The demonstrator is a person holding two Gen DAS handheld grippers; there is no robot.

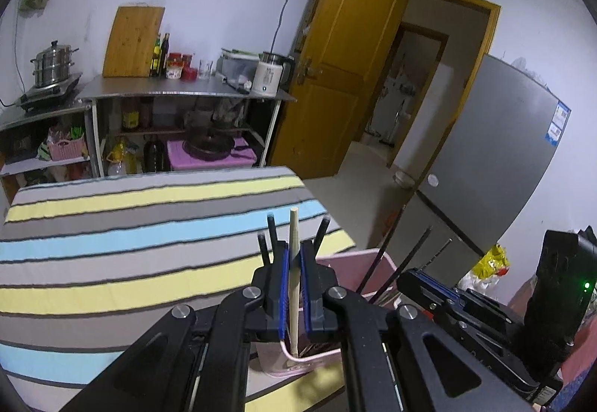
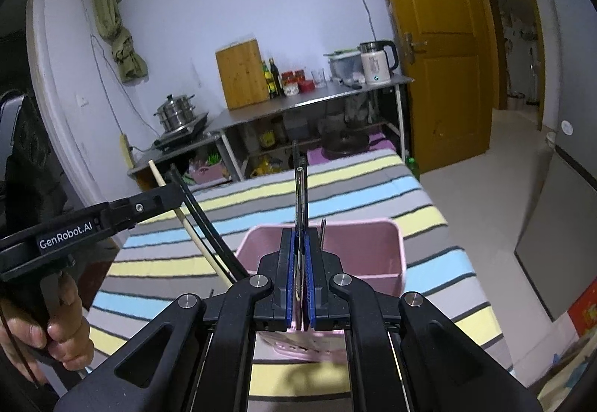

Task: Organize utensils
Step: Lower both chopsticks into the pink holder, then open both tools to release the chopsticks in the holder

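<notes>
A pink plastic utensil holder (image 2: 373, 247) stands on the striped table; it also shows in the left wrist view (image 1: 358, 259). My left gripper (image 1: 294, 255) is shut on a pale wooden chopstick (image 1: 294, 262) standing upright in the holder's near compartment, among several black chopsticks (image 1: 271, 233). My right gripper (image 2: 300, 247) is shut on a thin metal utensil (image 2: 299, 188) with black chopsticks (image 2: 296, 154), upright over the holder. The left gripper (image 2: 164, 195) shows at the left in the right wrist view with the wooden chopstick (image 2: 186, 225).
The table has a striped cloth (image 1: 130, 225). Behind it stand metal shelves (image 1: 179, 91) with a cutting board, bottles, a kettle and a steamer pot. An orange door (image 1: 350, 57) and a grey fridge (image 1: 503, 150) are on the right.
</notes>
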